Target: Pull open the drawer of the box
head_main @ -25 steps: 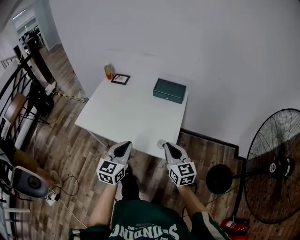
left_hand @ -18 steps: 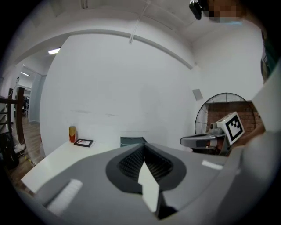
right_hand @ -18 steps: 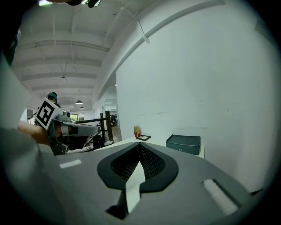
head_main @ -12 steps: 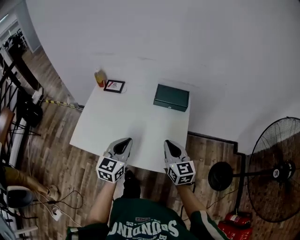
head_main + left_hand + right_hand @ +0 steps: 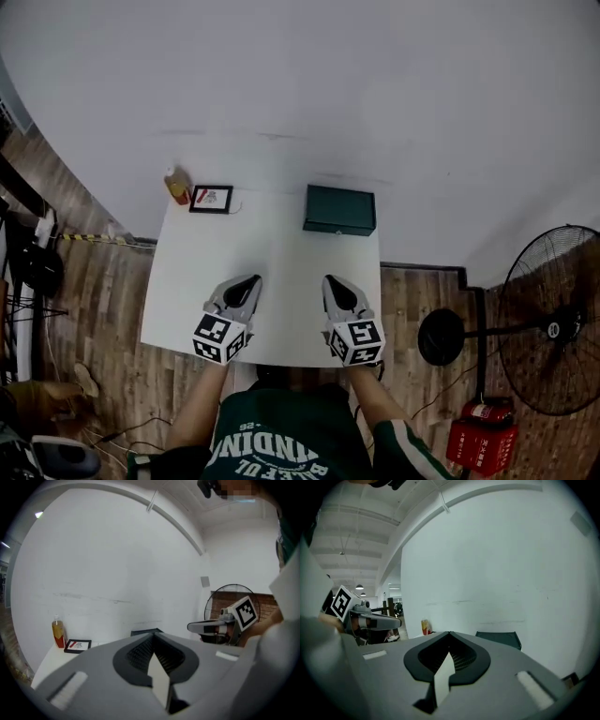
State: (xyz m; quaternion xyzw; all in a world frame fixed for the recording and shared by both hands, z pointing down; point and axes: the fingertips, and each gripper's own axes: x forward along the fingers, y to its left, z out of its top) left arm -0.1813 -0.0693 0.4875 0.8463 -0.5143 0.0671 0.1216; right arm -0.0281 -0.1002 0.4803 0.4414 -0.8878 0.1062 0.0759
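Left gripper (image 5: 246,282) and right gripper (image 5: 331,281) hover level, seemingly closed.

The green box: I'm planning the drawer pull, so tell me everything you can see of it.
The box is dark green, low and rectangular, with a plain flat top and a small pale fitting mid-front. Its front looks flush, nothing pulled out. It lies flat at the far right corner of the white table, near the wall; only the table touches it.
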